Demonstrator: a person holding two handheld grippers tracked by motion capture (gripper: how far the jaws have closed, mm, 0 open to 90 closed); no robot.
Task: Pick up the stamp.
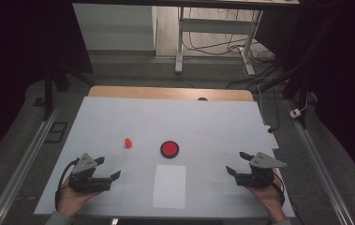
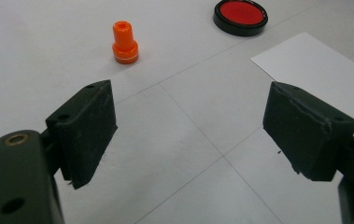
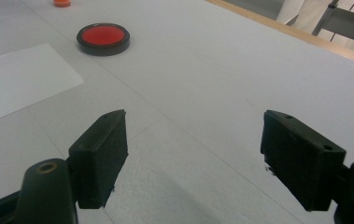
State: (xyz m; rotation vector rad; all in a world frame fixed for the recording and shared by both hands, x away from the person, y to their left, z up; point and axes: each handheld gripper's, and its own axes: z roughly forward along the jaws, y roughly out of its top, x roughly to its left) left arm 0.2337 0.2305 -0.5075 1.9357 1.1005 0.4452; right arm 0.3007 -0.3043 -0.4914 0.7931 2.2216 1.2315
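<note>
1. High view: the left tool rests near the bench's front left edge, held in a hand, jaws apart with nothing between them.
2. The right tool sits near the front right edge in the other hand, jaws likewise apart and empty.
3. An orange stamp stands upright on the bench, ahead of the left tool and well apart from it.
4. A red ink pad in a black rim lies just right of the stamp, not touching it.
5. A white sheet lies flat between the two tools, nearer the front edge than the pad.
6. Left tool view: the stamp stands beyond the left jaw, the pad farther off, and a corner of the sheet reaches in by the right jaw.
7. Right tool view: pad and sheet lie off to the left, beyond the jaws; the stamp's base shows at the top edge.
</note>
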